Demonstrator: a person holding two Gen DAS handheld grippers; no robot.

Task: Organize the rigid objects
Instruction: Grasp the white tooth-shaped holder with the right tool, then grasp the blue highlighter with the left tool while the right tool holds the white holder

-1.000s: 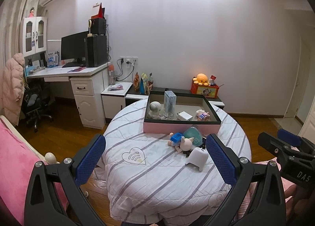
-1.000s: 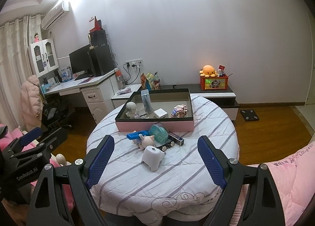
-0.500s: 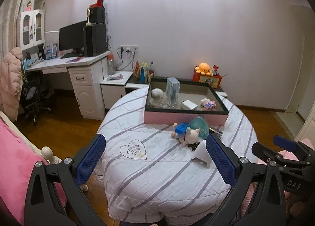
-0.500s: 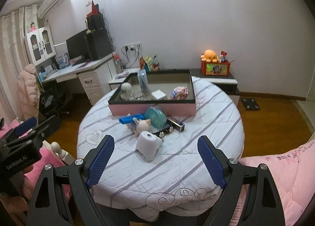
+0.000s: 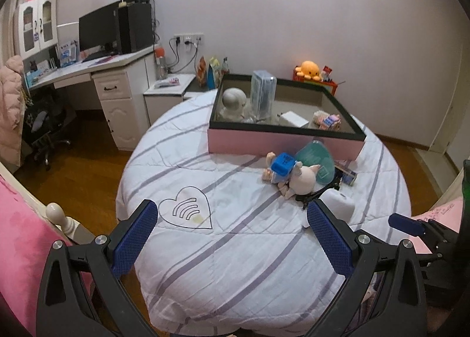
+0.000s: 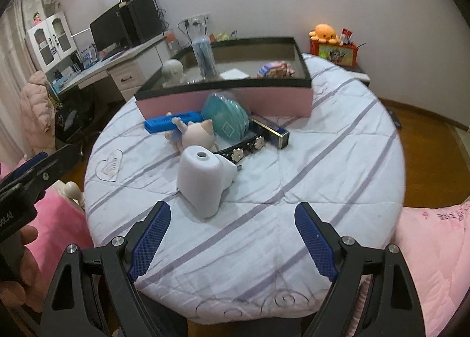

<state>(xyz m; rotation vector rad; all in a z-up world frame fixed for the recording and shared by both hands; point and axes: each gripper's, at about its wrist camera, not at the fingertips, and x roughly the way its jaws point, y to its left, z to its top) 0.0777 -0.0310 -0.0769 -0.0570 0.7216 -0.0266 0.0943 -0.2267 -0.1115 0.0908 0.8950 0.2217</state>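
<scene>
Clutter sits mid-frame: white gadget [image 6: 205,178], pig figure [image 6: 195,137] and teal disc [image 6: 224,118] beside the pink tray [image 6: 226,99]. Right gripper [image 6: 232,237] and left gripper [image 5: 232,237], both spread wide and empty, hover low, likely lining up a first pick.

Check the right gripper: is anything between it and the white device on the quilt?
Nothing visible. The right gripper is open, and only bare striped quilt lies between its fingers and the white device, nearest of the loose items.
</scene>
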